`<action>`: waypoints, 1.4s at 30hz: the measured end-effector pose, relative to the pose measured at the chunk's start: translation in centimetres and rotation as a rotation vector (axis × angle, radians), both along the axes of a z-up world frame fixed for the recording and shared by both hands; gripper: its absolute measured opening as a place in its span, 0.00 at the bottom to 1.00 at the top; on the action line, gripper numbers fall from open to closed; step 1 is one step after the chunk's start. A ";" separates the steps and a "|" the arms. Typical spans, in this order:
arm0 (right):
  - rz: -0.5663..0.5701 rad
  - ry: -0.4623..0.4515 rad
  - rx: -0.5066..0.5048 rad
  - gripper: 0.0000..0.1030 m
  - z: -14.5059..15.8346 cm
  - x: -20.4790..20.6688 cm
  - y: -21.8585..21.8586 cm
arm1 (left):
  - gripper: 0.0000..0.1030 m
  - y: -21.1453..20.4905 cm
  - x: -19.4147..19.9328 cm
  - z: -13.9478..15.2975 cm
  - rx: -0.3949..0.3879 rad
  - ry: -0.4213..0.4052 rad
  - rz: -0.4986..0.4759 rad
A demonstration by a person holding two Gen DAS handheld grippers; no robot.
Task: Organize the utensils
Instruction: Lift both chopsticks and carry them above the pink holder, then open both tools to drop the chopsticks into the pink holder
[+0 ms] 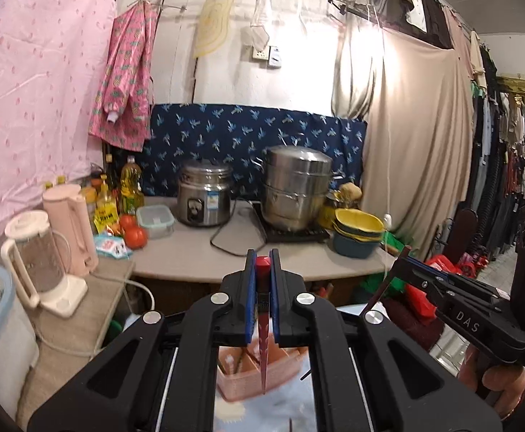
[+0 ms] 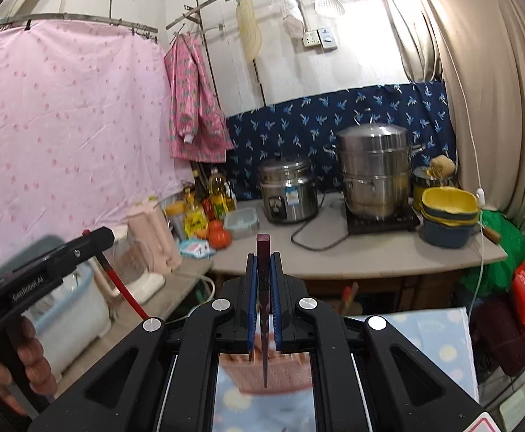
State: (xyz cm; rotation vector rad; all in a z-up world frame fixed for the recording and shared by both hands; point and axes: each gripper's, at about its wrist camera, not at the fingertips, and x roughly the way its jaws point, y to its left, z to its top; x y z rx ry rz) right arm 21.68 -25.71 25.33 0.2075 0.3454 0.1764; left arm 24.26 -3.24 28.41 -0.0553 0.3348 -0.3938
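My left gripper (image 1: 262,256) is shut on a red chopstick (image 1: 262,264), whose thick end pokes up between the pads and whose thin tip points down toward me. Below it, a pink slotted utensil basket (image 1: 241,378) stands on a pale blue spotted cloth. My right gripper (image 2: 263,256) is shut on a dark maroon chopstick (image 2: 263,243) held the same way, above the same pink basket (image 2: 291,370). Each gripper shows in the other's view: the right one (image 1: 404,252) at the right, the left one (image 2: 98,234) at the left with its red chopstick (image 2: 125,291). Both are raised above the basket.
Ahead, a grey counter (image 1: 197,259) carries a rice cooker (image 1: 205,194), a tall steel steamer (image 1: 295,187) on a hob, stacked yellow and blue bowls (image 1: 358,230), tomatoes (image 1: 134,235), oil bottles and a lidded box. A blender (image 1: 43,262) and pink kettle (image 1: 71,223) stand at the left.
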 end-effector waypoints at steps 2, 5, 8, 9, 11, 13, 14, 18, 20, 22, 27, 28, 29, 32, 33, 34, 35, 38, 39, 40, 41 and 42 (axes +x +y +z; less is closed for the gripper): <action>-0.004 -0.006 -0.007 0.07 0.2 2.3 0.4 | 0.06 -0.3 1.5 0.0 0.002 -0.001 0.012; -0.012 0.015 -0.016 0.07 -1.1 4.8 1.1 | 0.06 -0.7 3.9 -1.3 0.023 0.014 0.039; -0.010 0.062 -0.024 0.07 -3.4 7.0 1.5 | 0.06 -0.6 5.8 -3.5 0.022 0.059 0.048; -0.007 0.083 -0.028 0.07 -4.5 7.7 1.7 | 0.06 -0.6 6.2 -4.3 0.026 0.069 0.052; -0.006 0.114 -0.048 0.07 -6.2 8.7 2.1 | 0.06 -0.9 7.3 -6.2 0.041 0.103 0.053; -0.005 0.150 -0.069 0.07 -8.1 9.5 2.5 | 0.06 -1.1 8.0 -7.8 0.050 0.133 0.051; -0.001 0.172 -0.075 0.07 -9.1 9.9 2.6 | 0.06 -1.2 8.3 -8.7 0.055 0.147 0.053; 0.000 0.195 -0.118 0.13 -10.6 10.3 3.2 | 0.14 -1.1 9.1 -10.4 0.045 0.177 0.065; -0.014 0.177 -0.136 0.27 -10.4 10.0 3.5 | 0.41 -1.0 8.9 -10.4 0.044 0.169 0.084; -0.015 0.164 -0.139 0.30 -10.2 9.5 3.5 | 0.46 -0.9 8.6 -10.2 0.046 0.155 0.102; -0.005 0.164 -0.135 0.32 -9.9 8.2 3.5 | 0.46 -0.5 7.7 -10.5 0.048 0.176 0.103; -0.003 0.166 -0.131 0.32 -9.9 7.8 3.5 | 0.46 -0.5 7.4 -10.7 0.053 0.181 0.105; 0.000 0.166 -0.127 0.33 -9.9 7.4 3.4 | 0.46 -0.5 7.2 -10.7 0.055 0.183 0.105; 0.003 0.172 -0.125 0.33 -10.1 5.9 3.5 | 0.47 -0.5 6.0 -11.1 0.053 0.192 0.097; 0.004 0.176 -0.125 0.33 -10.3 5.3 3.6 | 0.47 -0.4 5.6 -11.2 0.052 0.198 0.093; 0.004 0.180 -0.126 0.33 -10.4 4.8 3.6 | 0.47 -0.3 5.1 -11.5 0.056 0.207 0.090; 0.004 0.185 -0.127 0.33 -10.7 4.1 3.6 | 0.47 -0.3 4.6 -11.8 0.061 0.213 0.091; 0.005 0.215 -0.127 0.33 -12.0 1.9 3.7 | 0.47 -0.1 2.9 -12.8 0.071 0.234 0.092; 0.005 0.227 -0.126 0.33 -12.5 1.1 3.7 | 0.47 0.0 2.3 -13.4 0.069 0.245 0.087; 0.007 0.244 -0.126 0.33 -13.2 0.3 3.7 | 0.47 0.2 1.5 -14.0 0.070 0.260 0.085; 0.009 0.258 -0.126 0.33 -13.7 -0.3 3.8 | 0.47 0.3 0.8 -14.8 0.075 0.275 0.085; 0.009 0.275 -0.123 0.33 -14.5 -1.2 3.8 | 0.47 0.4 0.0 -15.6 0.077 0.292 0.084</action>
